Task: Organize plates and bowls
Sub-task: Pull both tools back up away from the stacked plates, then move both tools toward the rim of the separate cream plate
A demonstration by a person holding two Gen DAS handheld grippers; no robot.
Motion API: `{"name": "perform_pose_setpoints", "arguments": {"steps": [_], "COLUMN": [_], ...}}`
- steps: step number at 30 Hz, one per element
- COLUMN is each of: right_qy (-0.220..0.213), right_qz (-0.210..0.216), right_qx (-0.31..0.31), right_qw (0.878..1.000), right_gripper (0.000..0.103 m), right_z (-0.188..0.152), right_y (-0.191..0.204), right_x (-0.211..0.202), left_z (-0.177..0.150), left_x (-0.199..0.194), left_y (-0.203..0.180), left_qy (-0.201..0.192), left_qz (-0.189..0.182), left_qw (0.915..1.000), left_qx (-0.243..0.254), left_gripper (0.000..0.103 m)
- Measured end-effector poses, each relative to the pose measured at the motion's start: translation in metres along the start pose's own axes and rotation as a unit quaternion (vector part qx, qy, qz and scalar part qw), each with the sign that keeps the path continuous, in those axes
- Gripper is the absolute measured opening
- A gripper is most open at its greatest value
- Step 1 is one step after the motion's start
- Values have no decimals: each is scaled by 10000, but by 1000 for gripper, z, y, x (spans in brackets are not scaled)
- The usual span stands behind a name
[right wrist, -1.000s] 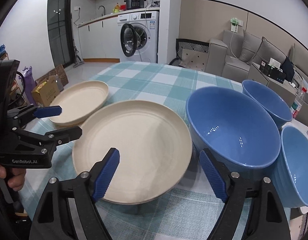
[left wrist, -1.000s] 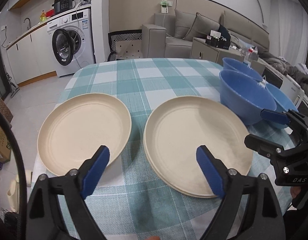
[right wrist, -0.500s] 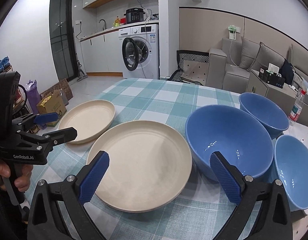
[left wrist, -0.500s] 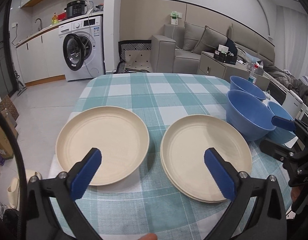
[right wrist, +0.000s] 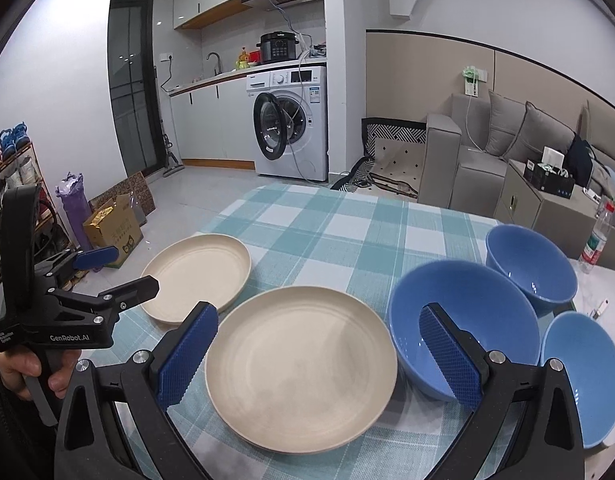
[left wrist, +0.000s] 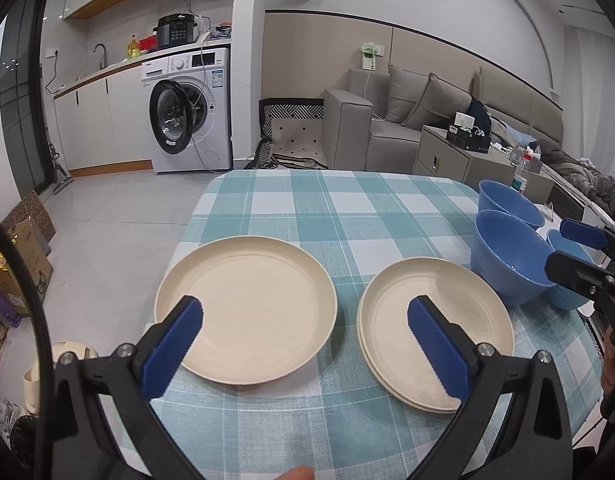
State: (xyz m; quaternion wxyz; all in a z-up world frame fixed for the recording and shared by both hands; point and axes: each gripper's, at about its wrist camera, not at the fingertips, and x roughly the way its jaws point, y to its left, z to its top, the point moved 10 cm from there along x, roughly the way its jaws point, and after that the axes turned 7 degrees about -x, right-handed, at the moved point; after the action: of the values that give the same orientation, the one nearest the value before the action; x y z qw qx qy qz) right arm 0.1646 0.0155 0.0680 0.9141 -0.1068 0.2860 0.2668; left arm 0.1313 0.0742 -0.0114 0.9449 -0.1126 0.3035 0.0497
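On the teal checked tablecloth (left wrist: 347,208) a single cream plate (left wrist: 247,312) lies to the left. Beside it is a stack of cream plates (left wrist: 435,332) with a second rim showing under the top one. Three blue bowls stand at the right: a big one (right wrist: 459,320), one behind it (right wrist: 531,268) and one nearer (right wrist: 583,376). My left gripper (left wrist: 305,306) hovers open above the gap between the plates, holding nothing. My right gripper (right wrist: 319,312) hangs open over the plate stack (right wrist: 303,368) and the big bowl, also empty. The single plate (right wrist: 195,276) lies close to the left gripper (right wrist: 136,267).
A hand (right wrist: 23,364) holds the left gripper's handle off the table's left edge. A water bottle (right wrist: 595,240) stands beyond the bowls. On the floor are a cardboard box (right wrist: 111,232) and a washing machine (right wrist: 291,128) with its door open; a grey sofa (left wrist: 387,128) is behind.
Both grippers have risen and drawn back from the table, so plates and bowls look smaller and lower. Both pairs of jaws have spread wider. No dish has moved.
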Motion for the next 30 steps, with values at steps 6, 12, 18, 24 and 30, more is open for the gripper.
{"name": "perform_pose_setpoints", "arguments": {"steps": [6,12,18,24,30], "right_qy": [-53,-24,77,179,311], "right_qz": [92,239,357,397,465], "right_qx": [-189,-209,-250,-334,-302], "right_qw": [9998,9995,9990,9985,9980], "right_gripper": [102,102,102,102,102], "right_z": [20,33,40,44,45], "right_y": [18,32,47,59,67], "right_x": [3,17,37,59,80], "left_z": [8,13,12,8,3], "left_x": [-5,-7,0,11,22], "left_y": [18,44,63,78,90], "left_qy": [-117,-174,-121,-40,66], "left_qz": [122,238,350,469,519], "left_qw": [9997,9985,9972,9960,9947], "left_qx": [-192,-461,-648,-758,-883], "left_gripper": [103,103,103,103,103]}}
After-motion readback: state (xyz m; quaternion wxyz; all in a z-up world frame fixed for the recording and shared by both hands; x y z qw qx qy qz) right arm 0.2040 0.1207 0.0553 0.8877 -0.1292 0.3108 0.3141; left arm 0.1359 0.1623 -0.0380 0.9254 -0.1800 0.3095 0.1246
